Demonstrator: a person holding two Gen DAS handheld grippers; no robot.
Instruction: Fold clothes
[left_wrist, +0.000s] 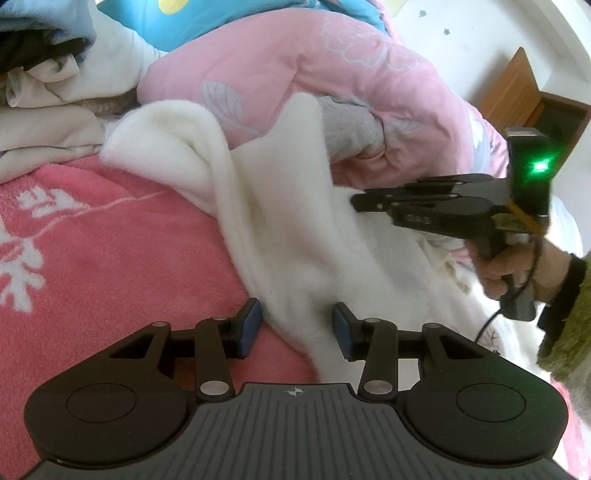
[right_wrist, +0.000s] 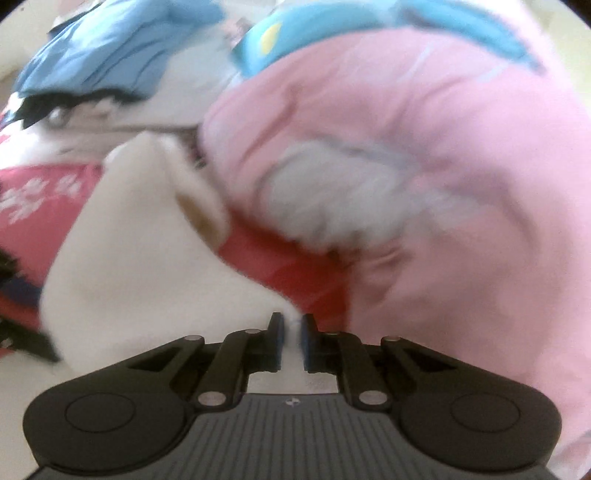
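A fluffy white fleece garment (left_wrist: 280, 221) lies rumpled across a coral-pink towelling blanket with white patterns (left_wrist: 92, 251), running from about ten o'clock in the left wrist view down to six o'clock. The left gripper (left_wrist: 296, 328) has its blue-padded jaws partly apart, a bunched fold of the white fleece filling the gap between them; whether the pads press it cannot be told. At three o'clock the black right gripper (left_wrist: 360, 202), held in a hand (left_wrist: 517, 269) with an olive knitted sleeve (left_wrist: 569, 325), meets the garment's edge. In the right wrist view its jaws stand narrow, nipping white fleece (right_wrist: 293, 328). A pale pink floral quilt (left_wrist: 314, 74) bulges at twelve o'clock.
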